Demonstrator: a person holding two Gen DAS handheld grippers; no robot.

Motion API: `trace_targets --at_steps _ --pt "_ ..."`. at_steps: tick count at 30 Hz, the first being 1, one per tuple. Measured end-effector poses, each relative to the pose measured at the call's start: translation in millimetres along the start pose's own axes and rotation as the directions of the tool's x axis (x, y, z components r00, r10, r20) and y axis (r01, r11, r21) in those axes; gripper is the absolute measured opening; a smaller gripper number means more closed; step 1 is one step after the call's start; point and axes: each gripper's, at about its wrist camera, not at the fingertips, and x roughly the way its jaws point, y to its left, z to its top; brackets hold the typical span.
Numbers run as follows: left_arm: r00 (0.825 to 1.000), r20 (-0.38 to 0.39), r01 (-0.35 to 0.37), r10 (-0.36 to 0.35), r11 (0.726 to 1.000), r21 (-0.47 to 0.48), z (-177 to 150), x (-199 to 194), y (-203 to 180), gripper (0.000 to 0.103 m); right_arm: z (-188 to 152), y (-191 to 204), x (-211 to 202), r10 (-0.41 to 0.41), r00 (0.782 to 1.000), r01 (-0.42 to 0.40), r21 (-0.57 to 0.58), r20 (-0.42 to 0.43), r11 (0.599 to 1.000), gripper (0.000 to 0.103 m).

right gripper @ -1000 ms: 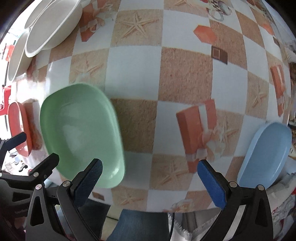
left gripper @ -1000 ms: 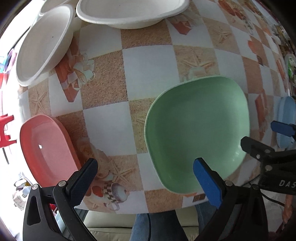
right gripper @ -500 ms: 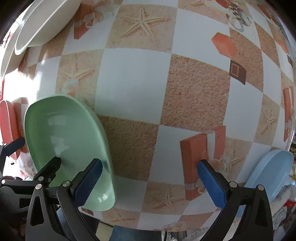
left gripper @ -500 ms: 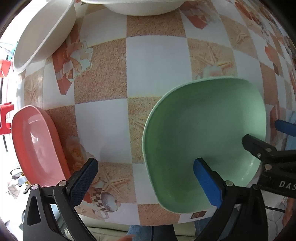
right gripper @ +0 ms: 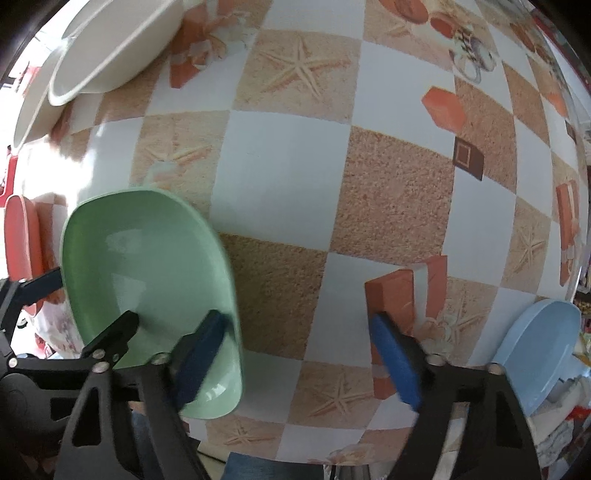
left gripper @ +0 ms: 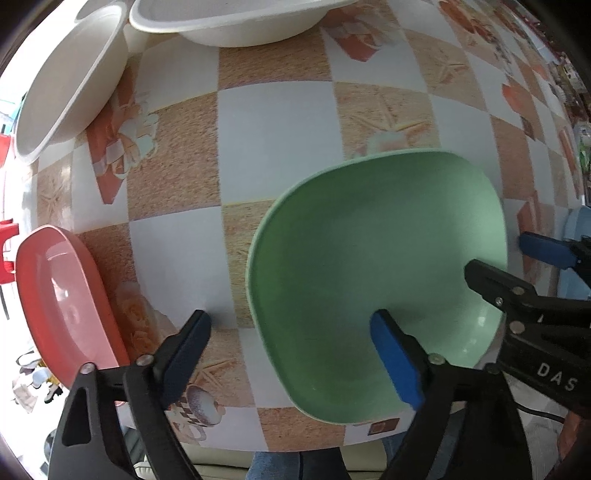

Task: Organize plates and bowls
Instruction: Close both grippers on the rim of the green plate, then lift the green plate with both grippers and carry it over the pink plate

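Sorting has barely begun. The green plate [left gripper: 376,280] lies flat on the bench [left gripper: 273,147], the pink one [left gripper: 62,310] and white bowls [left gripper: 236,18] apart from it. Left claw [left gripper: 291,325] and right claw [right gripper: 299,328] straddle opposite green-plate rims, jaws closing, neither pinching yet.

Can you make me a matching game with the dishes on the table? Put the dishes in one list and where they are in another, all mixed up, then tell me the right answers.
Dishes:
1. green dish
2. pink dish
3. blue dish
4. white bowls

Places:
A. far side of the table, two side by side
B. at the table's right edge, alone
C. straddled on both sides by the two grippers
D. at the table's left edge

Pairs: 1-C, 2-D, 3-B, 4-A
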Motion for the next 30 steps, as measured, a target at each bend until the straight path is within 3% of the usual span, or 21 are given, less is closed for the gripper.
trace_targets --at_steps 6,11,12,20,30 --pt "1.0 0.015 0.016 -0.016 1.0 0.0 0.5 -7.8 1.4 0.073 -1.6 32.1 -10.7 0.016 1.0 -0.015 -0.046 0.006 0.999 0.045" --pt "0.999 0.034 0.004 -0.006 0.998 0.056 -2.2 -16.0 -3.7 0.044 -8.3 57.1 -20.5 0.053 0.999 -0.052 -0.043 0.002 0.998 0.025" --pt "0.999 0.034 -0.003 0.001 0.998 0.067 -3.0 -16.6 -6.2 0.043 -7.5 61.9 -21.5 0.07 0.998 -0.07 -0.038 0.0 0.997 0.021" --pt "1.0 0.028 -0.004 0.002 0.998 0.067 -14.2 -15.8 9.4 0.036 -7.6 75.1 -34.7 0.096 0.995 -0.096 0.008 -0.015 0.995 0.019" --pt "1.0 0.018 -0.015 0.014 0.998 0.062 -17.6 -26.5 35.4 0.035 -0.3 110.2 -61.1 0.136 0.99 -0.135 0.017 -0.045 0.991 0.019"
